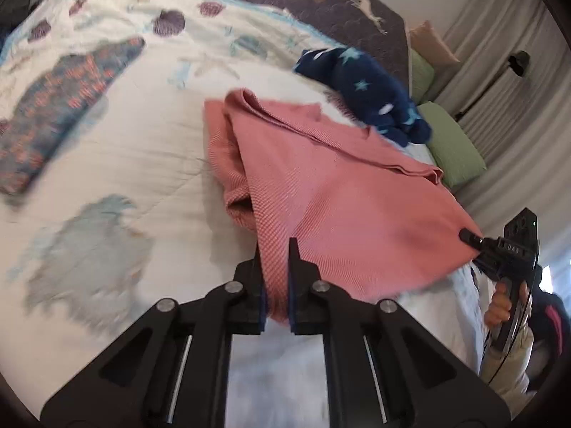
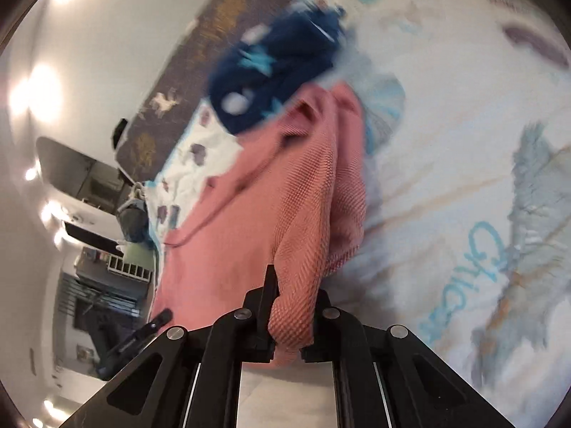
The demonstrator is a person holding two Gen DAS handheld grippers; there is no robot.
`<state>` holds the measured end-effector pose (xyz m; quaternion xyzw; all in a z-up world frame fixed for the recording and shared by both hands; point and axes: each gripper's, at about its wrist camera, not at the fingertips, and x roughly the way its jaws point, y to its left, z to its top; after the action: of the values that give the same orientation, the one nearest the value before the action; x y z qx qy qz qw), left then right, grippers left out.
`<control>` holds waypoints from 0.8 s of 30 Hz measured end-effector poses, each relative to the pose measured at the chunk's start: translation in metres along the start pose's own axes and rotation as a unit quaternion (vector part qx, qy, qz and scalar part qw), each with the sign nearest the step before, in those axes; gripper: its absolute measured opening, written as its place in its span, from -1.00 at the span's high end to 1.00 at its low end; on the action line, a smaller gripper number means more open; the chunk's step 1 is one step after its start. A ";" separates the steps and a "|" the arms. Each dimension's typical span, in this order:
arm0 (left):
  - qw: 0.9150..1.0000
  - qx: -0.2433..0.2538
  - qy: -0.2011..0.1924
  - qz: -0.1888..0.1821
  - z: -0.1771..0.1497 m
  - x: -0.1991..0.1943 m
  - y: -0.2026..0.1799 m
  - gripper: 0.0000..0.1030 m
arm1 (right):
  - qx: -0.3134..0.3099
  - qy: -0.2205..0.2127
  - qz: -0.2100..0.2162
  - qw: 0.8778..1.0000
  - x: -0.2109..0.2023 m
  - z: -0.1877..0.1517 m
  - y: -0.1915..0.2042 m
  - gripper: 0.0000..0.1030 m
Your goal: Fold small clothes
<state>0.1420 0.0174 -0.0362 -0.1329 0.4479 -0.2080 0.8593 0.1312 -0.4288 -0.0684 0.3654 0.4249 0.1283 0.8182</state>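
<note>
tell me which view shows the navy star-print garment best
The left wrist view. There the navy star-print garment is fairly sharp, its pale stars clear, lying crumpled on the bed beyond the pink cloth. The right wrist view shows it too, but motion-blurred, with the stars smeared.

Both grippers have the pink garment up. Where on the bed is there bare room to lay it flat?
The widest free patch of quilt lies between the pink garment and the folded floral piece, running down over the grey-blue print. It is crowded at the far side, where the navy star garment lies bunched beside the green pillows.
</note>
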 end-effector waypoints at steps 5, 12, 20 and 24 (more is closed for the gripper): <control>1.000 0.022 -0.009 -0.019 -0.043 -0.064 -0.007 0.82 | -0.040 0.021 0.025 0.999 -0.045 -0.041 0.023 0.86; 0.998 0.027 0.048 0.005 -0.134 -0.098 -0.008 0.82 | -0.032 0.049 -0.018 0.998 -0.088 -0.137 0.001 0.84; 0.952 0.138 -0.085 0.261 -0.114 -0.103 -0.020 0.00 | -0.120 -0.062 -0.211 0.968 -0.122 -0.135 0.010 -0.05; 0.945 0.190 -0.085 0.253 -0.081 -0.067 -0.029 -0.02 | -0.283 -0.086 -0.256 0.920 -0.099 -0.119 0.054 -0.26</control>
<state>0.0339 0.0203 -0.0217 0.1331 0.3444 -0.0525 0.9279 -0.0169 -0.3843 -0.0150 0.0064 0.3778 -0.0027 0.9259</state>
